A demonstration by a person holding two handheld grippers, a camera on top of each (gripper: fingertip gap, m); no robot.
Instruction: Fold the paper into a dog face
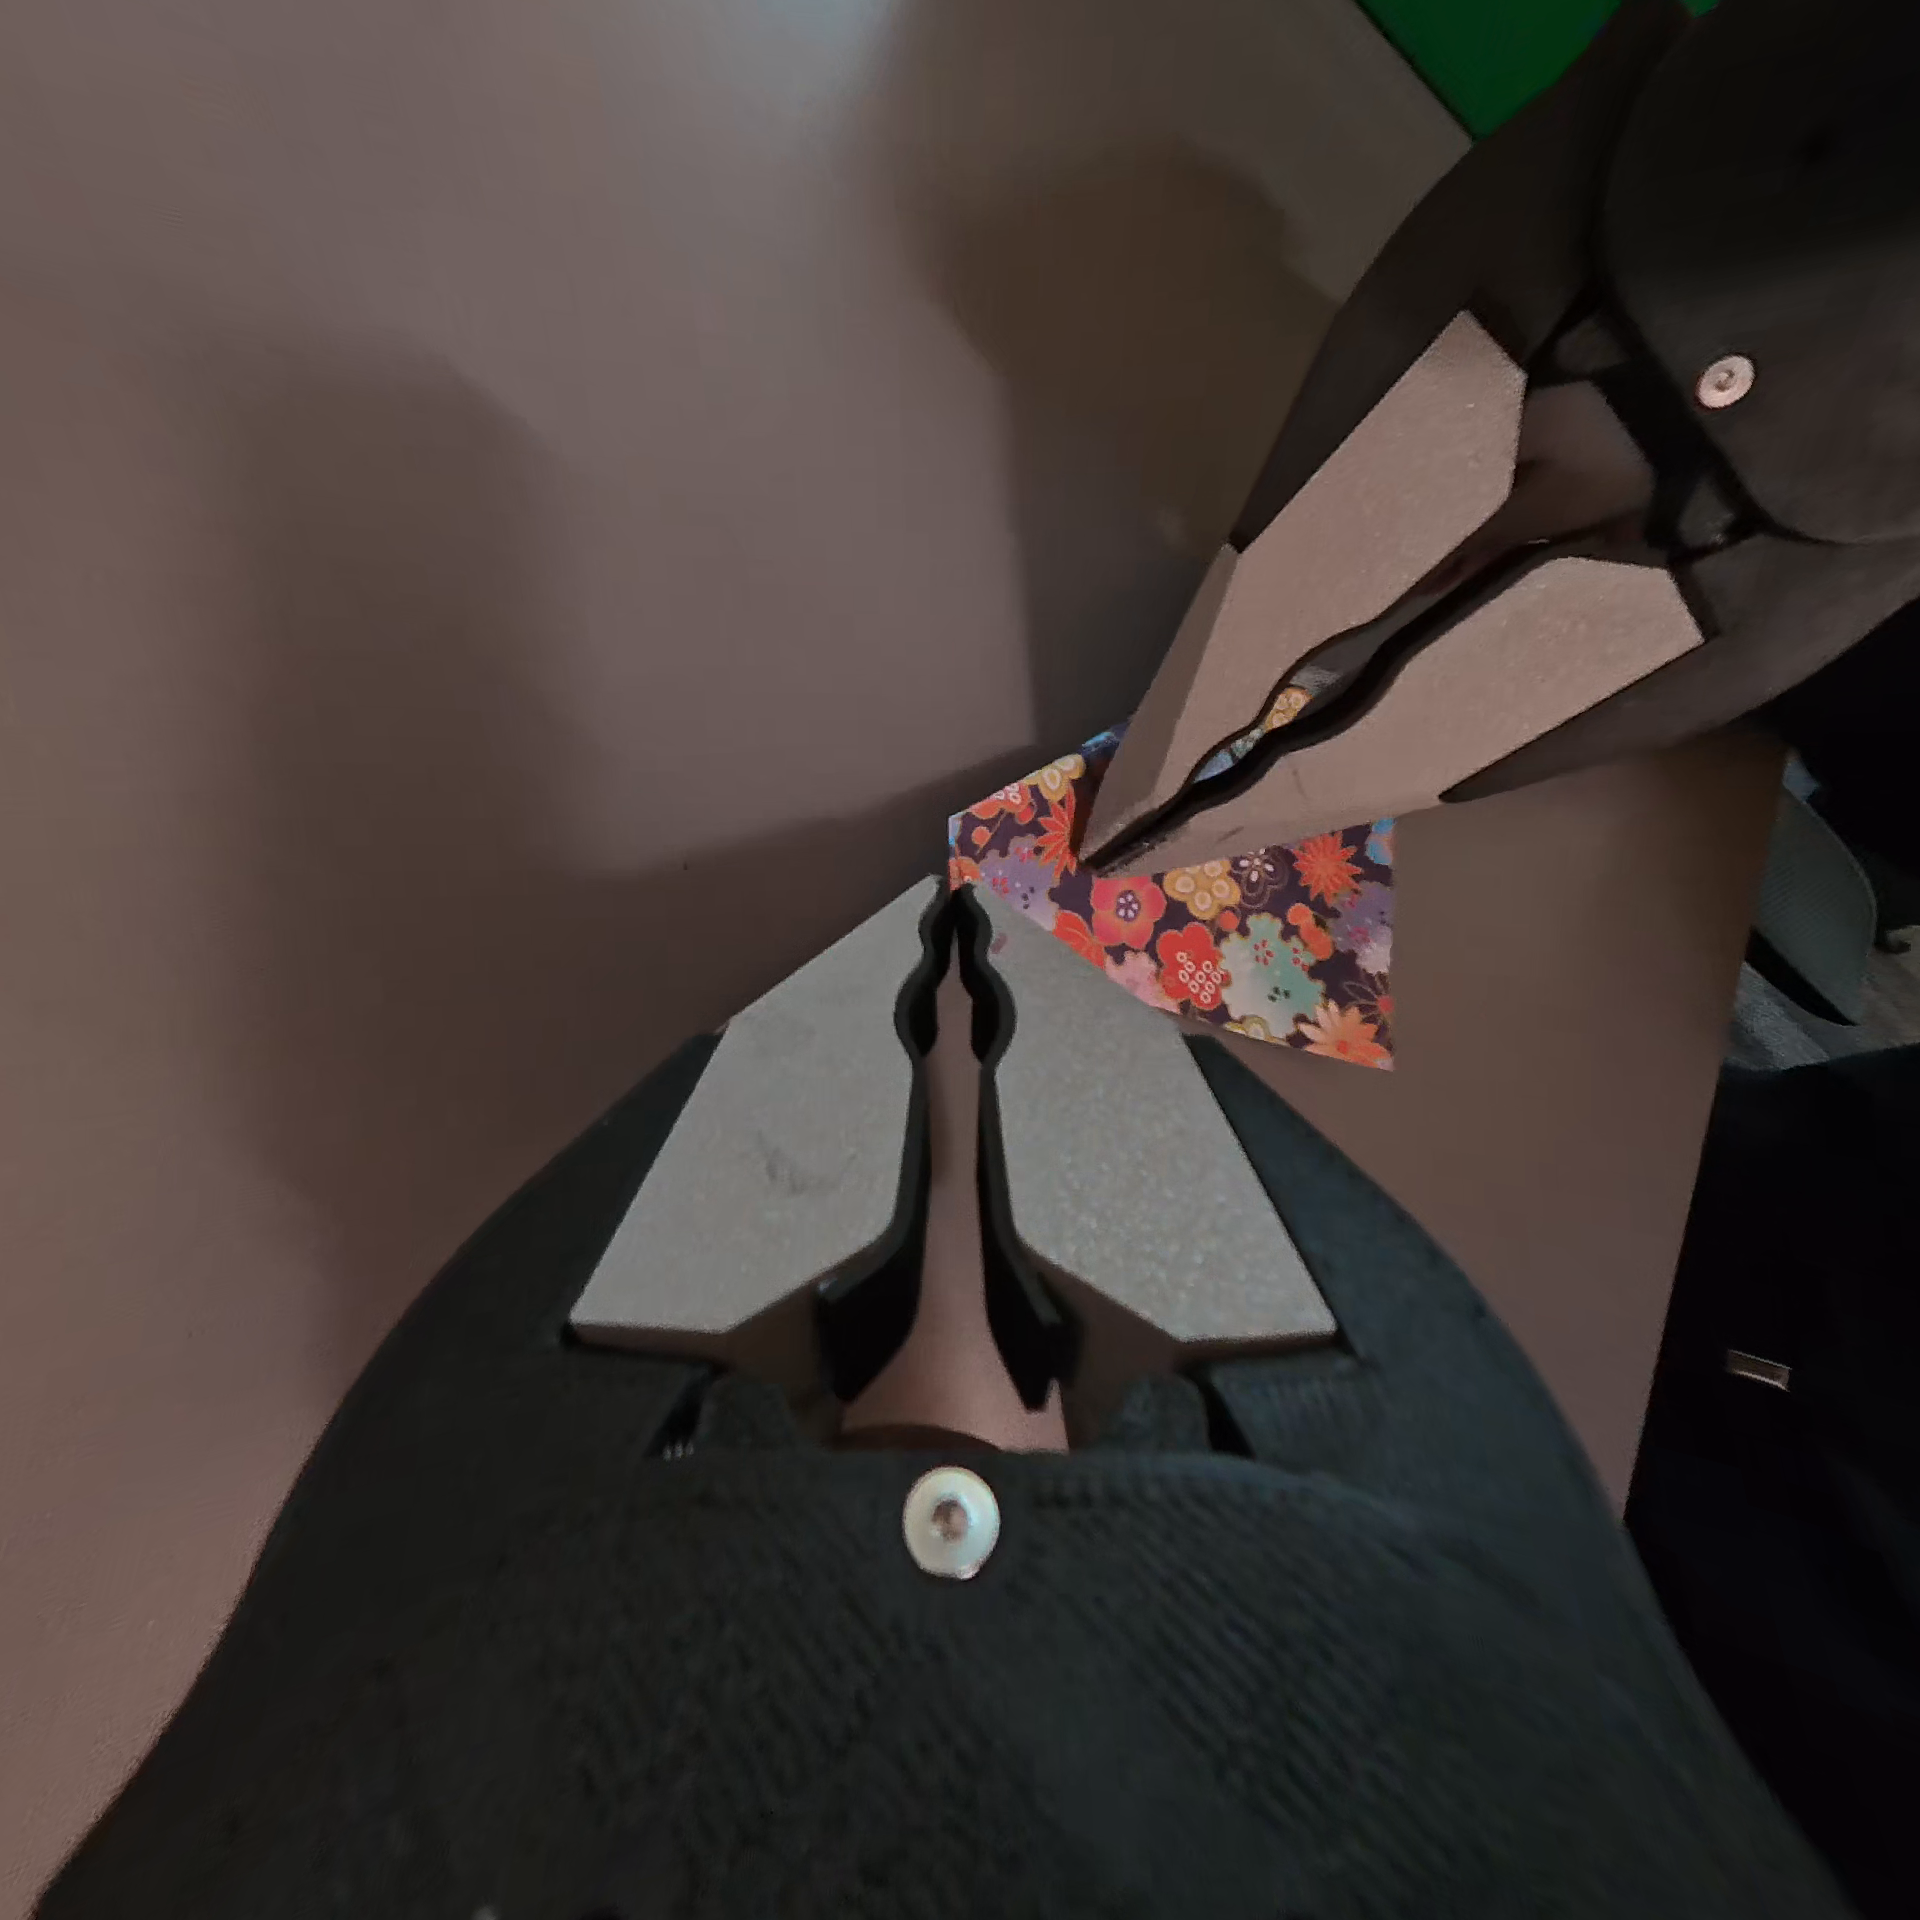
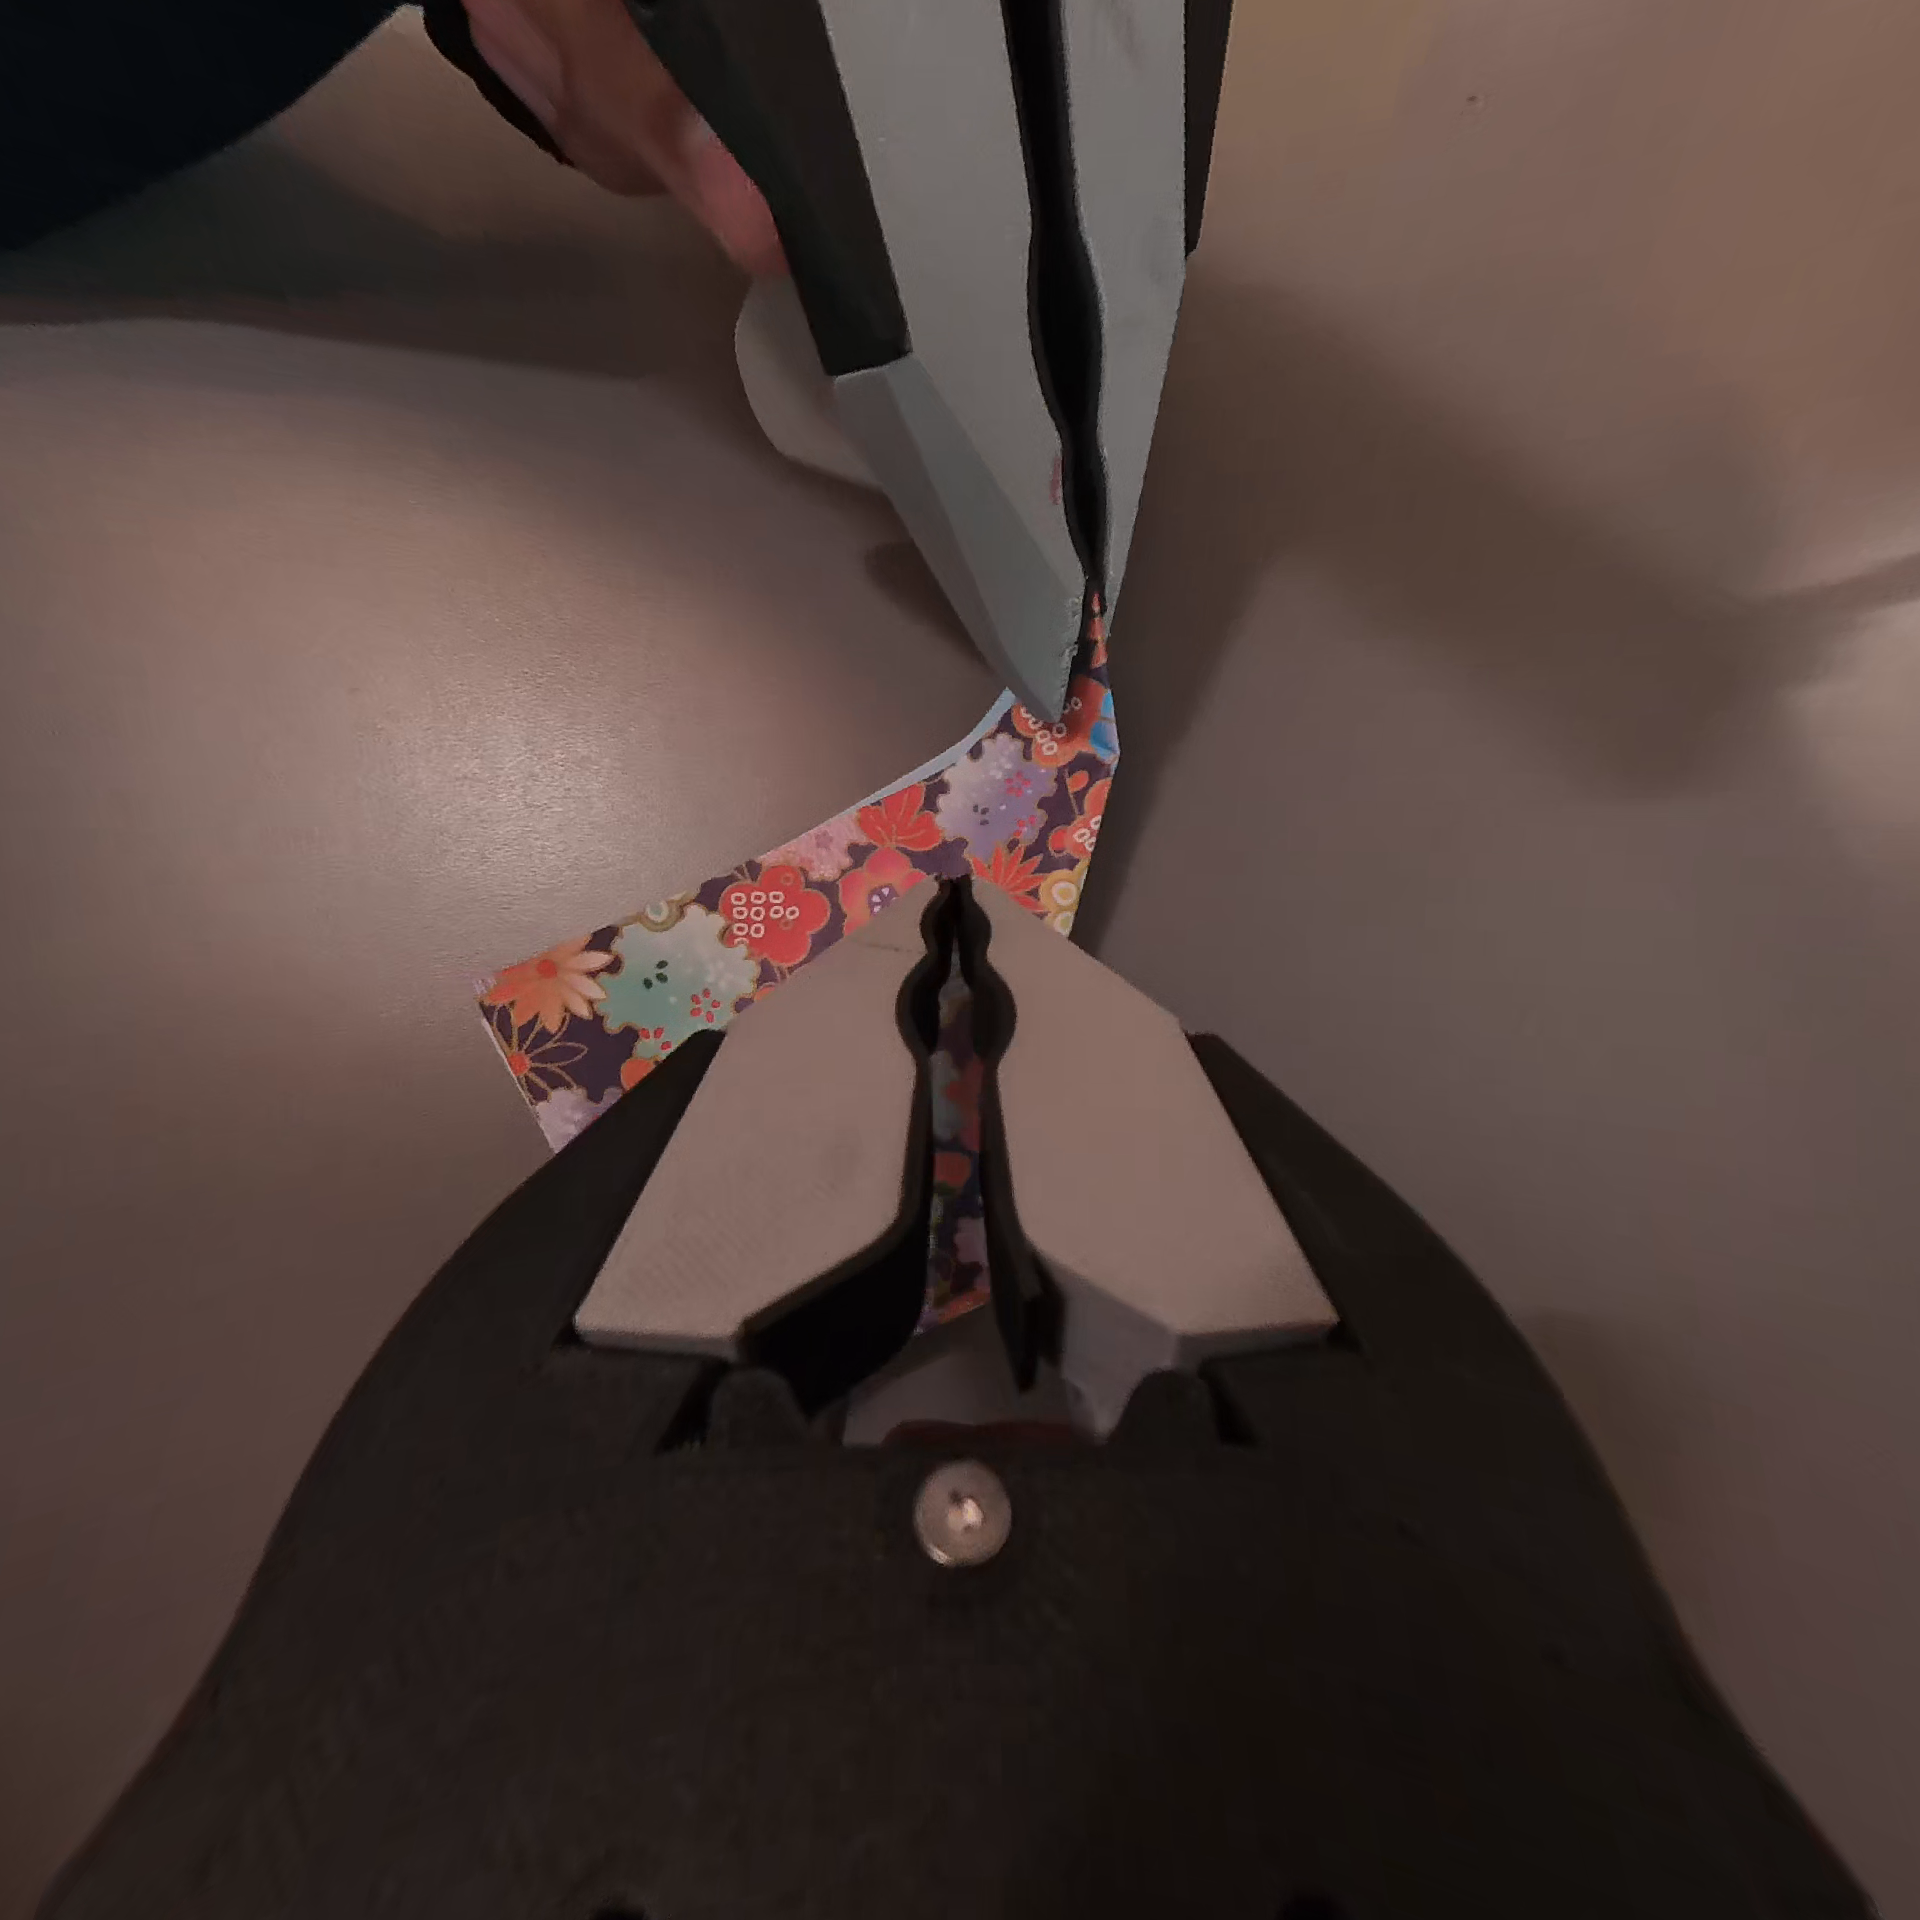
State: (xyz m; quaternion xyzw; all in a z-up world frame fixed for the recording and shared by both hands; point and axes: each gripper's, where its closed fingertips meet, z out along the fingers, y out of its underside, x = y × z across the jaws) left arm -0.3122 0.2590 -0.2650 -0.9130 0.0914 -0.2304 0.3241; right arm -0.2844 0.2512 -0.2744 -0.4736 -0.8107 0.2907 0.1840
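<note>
So the paper here is a small folded piece with a busy flower print, reds, oranges, teal and purple on a dark background, sitting on a plain brownish table. A pale underside shows along one edge in the right wrist view.

The left gripper has its fingers pressed together, tips right at the corner of the paper. In its own view there's nothing visible between the tips, but from the right wrist view the left gripper comes down from the top and its tips meet a corner of the paper that lifts up off the table, so it looks pinched on that corner.

The right gripper is also closed, and printed paper shows in the narrow gap between its fingers, so it's clamped on the sheet. In the left wrist view the right gripper reaches in from the upper right, tips down on the paper's upper edge.

A person's hand shows at the top of the right wrist view, behind the left gripper. A bit of green sits at the far edge of the table.
</note>
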